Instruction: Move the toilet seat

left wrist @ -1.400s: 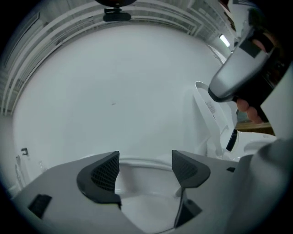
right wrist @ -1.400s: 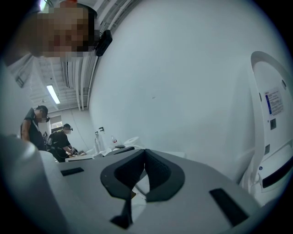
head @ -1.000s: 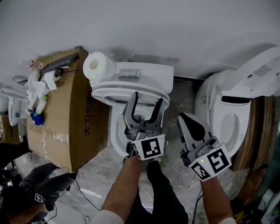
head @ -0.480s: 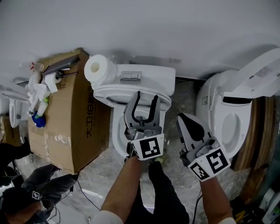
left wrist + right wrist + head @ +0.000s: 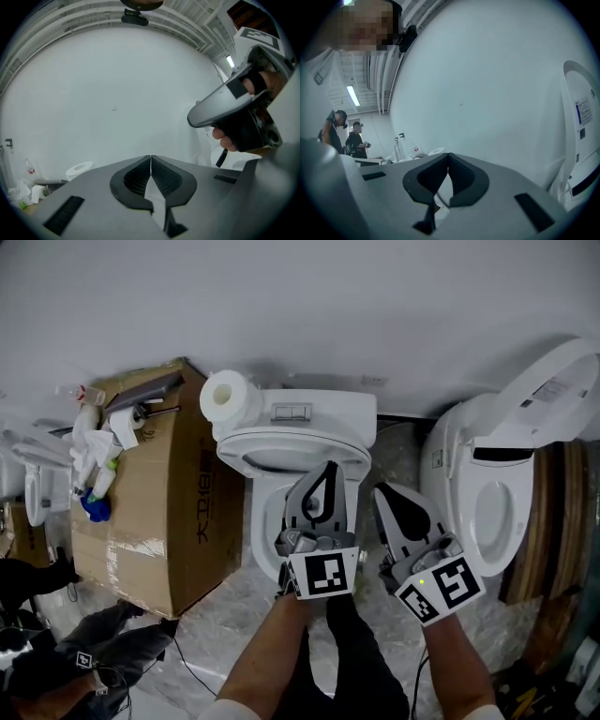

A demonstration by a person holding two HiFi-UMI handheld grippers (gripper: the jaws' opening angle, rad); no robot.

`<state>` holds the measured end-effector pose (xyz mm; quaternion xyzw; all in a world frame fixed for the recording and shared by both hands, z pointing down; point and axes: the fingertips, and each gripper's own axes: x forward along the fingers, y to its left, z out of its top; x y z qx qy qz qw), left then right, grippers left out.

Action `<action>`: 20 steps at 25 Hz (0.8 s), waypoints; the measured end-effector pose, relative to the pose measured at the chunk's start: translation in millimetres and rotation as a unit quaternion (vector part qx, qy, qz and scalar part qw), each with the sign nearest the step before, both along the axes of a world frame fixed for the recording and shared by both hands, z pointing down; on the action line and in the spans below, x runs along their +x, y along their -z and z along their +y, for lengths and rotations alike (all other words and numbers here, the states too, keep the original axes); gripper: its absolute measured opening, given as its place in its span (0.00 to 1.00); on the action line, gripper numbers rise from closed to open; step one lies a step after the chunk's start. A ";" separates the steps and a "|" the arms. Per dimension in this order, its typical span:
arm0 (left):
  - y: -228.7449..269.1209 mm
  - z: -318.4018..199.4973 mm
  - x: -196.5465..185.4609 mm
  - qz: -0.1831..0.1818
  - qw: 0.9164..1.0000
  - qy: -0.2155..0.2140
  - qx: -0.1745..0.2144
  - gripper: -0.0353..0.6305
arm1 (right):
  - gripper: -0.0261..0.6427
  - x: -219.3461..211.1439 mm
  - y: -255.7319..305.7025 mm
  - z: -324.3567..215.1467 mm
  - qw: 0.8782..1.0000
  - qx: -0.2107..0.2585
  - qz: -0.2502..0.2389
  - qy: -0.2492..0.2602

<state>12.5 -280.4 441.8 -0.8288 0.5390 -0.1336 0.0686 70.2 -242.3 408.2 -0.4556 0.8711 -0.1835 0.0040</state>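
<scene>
Since a second ago the left gripper (image 5: 327, 471) has closed its jaws, which now meet tip to tip with nothing between them, over the bowl (image 5: 262, 535). Beside it, the right gripper (image 5: 384, 493) is closed and empty too. The toilet seat (image 5: 281, 440) stands raised at the bowl's back, before the tank (image 5: 323, 407), just beyond the left gripper's tip.

Two toilets (image 5: 319, 418) (image 5: 464, 442), one cardboard box (image 5: 159, 484), one paper roll (image 5: 230, 397)
</scene>
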 end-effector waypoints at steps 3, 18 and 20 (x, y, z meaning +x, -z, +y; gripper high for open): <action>25.9 15.2 -1.1 0.002 0.999 -0.035 -0.001 0.06 | 0.06 -6.2 16.9 10.4 1.000 0.006 0.002 -0.009; 168.5 135.2 -48.7 0.135 0.984 -0.114 -0.034 0.06 | 0.06 -48.6 120.2 111.5 0.996 0.039 0.041 -0.074; 185.0 152.7 -57.6 0.161 0.977 -0.125 -0.059 0.06 | 0.06 -55.1 135.2 127.0 0.994 0.046 0.050 -0.080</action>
